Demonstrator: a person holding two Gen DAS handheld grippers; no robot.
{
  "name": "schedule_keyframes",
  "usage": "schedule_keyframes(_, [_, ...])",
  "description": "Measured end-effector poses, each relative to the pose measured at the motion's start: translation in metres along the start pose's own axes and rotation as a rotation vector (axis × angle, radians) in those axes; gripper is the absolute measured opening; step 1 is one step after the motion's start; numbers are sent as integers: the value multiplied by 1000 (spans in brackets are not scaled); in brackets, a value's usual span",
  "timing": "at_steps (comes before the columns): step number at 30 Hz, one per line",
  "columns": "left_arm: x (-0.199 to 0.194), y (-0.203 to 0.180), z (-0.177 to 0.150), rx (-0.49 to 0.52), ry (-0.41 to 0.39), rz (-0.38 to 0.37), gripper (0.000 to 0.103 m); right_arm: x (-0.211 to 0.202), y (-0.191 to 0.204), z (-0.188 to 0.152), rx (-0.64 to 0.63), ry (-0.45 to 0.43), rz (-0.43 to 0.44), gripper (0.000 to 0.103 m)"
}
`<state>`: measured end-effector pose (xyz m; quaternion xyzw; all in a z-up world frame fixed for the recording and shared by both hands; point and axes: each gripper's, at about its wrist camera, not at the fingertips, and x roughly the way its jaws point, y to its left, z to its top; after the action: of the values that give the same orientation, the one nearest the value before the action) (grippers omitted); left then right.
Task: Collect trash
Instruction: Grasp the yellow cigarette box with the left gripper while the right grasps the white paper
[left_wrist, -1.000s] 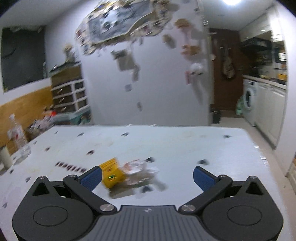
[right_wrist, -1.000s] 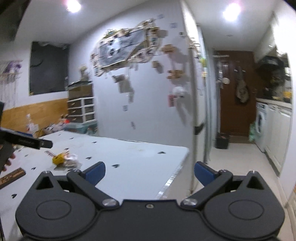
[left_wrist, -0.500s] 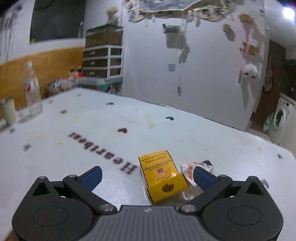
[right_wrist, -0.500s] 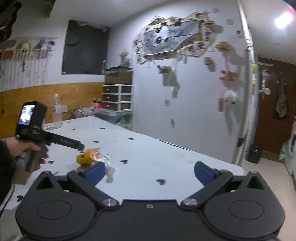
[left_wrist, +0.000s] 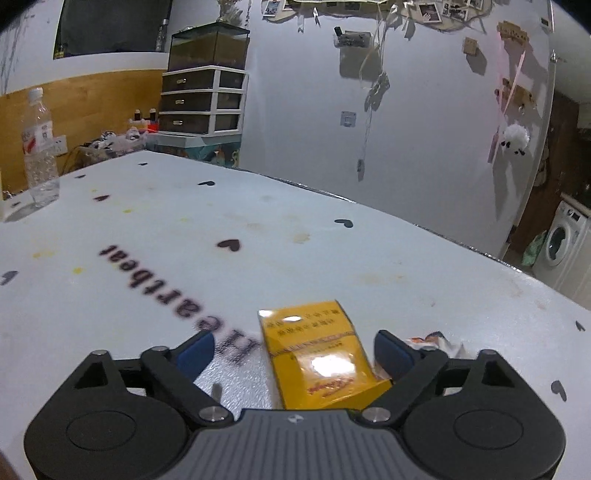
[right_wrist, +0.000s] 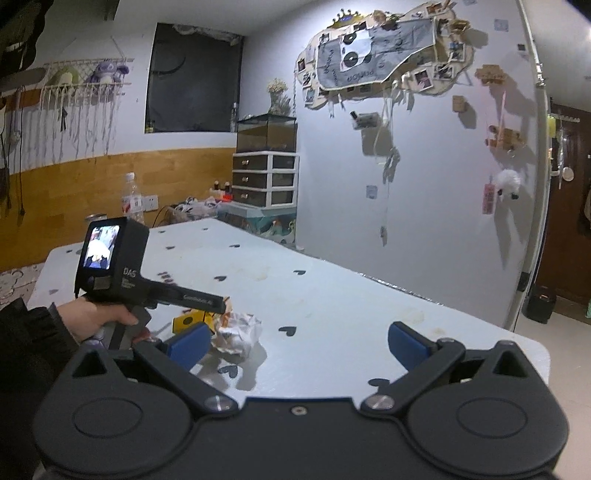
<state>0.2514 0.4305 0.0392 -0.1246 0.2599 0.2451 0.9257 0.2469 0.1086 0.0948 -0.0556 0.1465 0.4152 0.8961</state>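
Left gripper (left_wrist: 293, 350) closing around yellow box (left_wrist: 317, 354), mid-table (left_wrist: 332, 258), edges well away.

Table: a white table (left_wrist: 369, 258) printed with dark hearts and the word "Heartbeat" is carrying everything.
Box: a yellow box (left_wrist: 317, 354) is lying flat.
Wrapper: a crumpled wrapper (right_wrist: 238, 332) is sitting just beside it.
Bottle: a clear plastic bottle (left_wrist: 40, 147) is standing upright at the far edge.

A lived-in home: a white table (right_wrist: 332, 295) with a heart-print cover, a plastic drawer unit (right_wrist: 265, 181) under a glass tank (right_wrist: 266, 133), a photo collage (right_wrist: 384, 55) on the wall, and a washing machine (left_wrist: 561, 240) in the adjoining kitchen.
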Motion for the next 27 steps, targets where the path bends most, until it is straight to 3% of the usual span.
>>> schedule_keyframes(8, [13,20,0,-17,51,-81,65,44,10,-3,50,34,24,103])
schedule_keyframes(18, [8,44,3,-52,33,-95,63,131,24,-2,167,128,44,103])
schedule_keyframes(25, [4,43,1,-35,21,-71,63,181,33,-16,158,207,22,103])
schedule_keyframes(27, [3,42,0,-23,22,-65,63,190,30,-20,187,234,18,98])
